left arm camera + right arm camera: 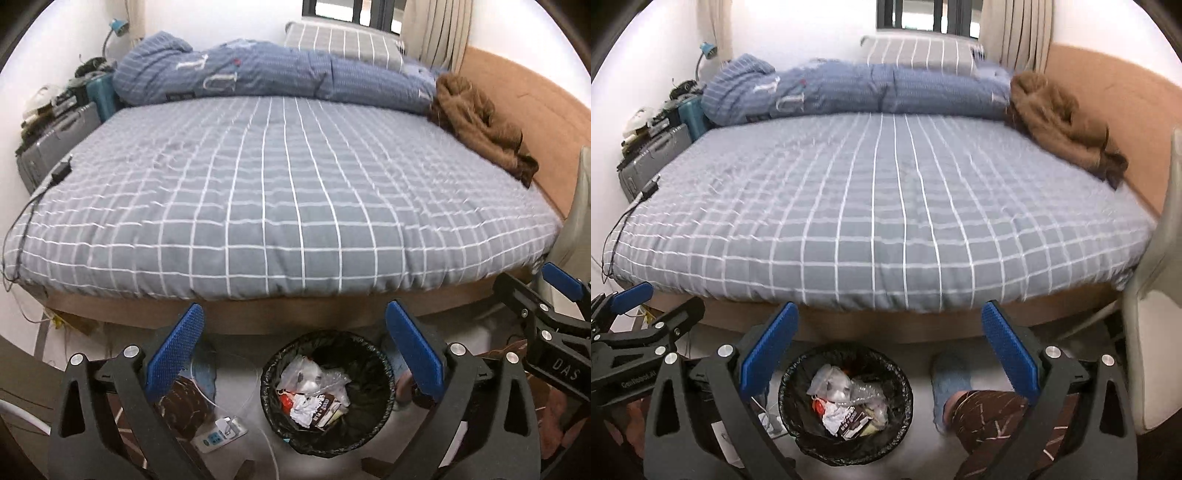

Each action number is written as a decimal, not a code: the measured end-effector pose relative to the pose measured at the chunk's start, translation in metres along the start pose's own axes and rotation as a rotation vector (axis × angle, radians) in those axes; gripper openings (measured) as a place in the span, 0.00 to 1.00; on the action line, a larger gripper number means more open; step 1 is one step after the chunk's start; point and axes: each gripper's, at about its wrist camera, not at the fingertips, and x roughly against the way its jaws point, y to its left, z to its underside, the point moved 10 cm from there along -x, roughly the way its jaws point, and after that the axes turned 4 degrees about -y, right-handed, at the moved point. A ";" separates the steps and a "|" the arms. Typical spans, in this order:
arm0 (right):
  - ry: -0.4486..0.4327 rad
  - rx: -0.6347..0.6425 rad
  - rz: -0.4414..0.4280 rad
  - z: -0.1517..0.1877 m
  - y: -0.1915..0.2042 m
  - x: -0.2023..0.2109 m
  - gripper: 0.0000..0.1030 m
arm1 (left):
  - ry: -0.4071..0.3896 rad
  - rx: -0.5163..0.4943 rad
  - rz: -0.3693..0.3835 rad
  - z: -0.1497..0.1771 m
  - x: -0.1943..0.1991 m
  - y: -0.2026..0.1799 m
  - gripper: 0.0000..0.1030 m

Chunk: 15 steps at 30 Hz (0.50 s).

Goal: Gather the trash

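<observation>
Black liner covers the round trash bin (328, 391), which stands on the pale floor just in front of the bed (288, 192) and holds the collected trash (314, 397): crumpled white paper, clear plastic film, a scrap of red and a small brown carton. The left gripper (295, 354) hangs above the bin with its blue pads spread wide and nothing between them. The right gripper (890, 358) is likewise spread and empty; from its own camera the bin sits below its left finger, and a blue slipper (949, 387) and a patterned brown trouser leg (990, 424) show beneath its right one. On the grey checked bedspread lie a rolled blue quilt (258, 74) and a brown fleece (480, 125). A white device (221, 435), perhaps a remote, though blurred, lies on the floor left of the bin.
</observation>
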 end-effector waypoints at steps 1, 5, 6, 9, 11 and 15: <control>-0.011 -0.004 -0.002 -0.004 0.002 0.010 0.93 | -0.009 -0.002 0.001 -0.003 0.009 -0.001 0.94; -0.040 -0.002 0.002 -0.014 0.005 0.039 0.93 | -0.036 -0.012 0.004 -0.010 0.038 -0.004 0.94; -0.043 -0.003 0.003 -0.014 0.006 0.044 0.93 | -0.038 -0.011 0.006 -0.010 0.041 -0.003 0.94; -0.048 -0.011 0.005 -0.015 0.005 0.058 0.93 | -0.050 -0.008 0.022 -0.015 0.056 -0.004 0.94; -0.052 -0.016 0.004 -0.016 0.005 0.064 0.93 | -0.058 -0.013 0.022 -0.016 0.062 -0.005 0.94; -0.050 -0.025 0.001 -0.015 0.004 0.067 0.93 | -0.062 -0.018 0.031 -0.016 0.066 -0.006 0.94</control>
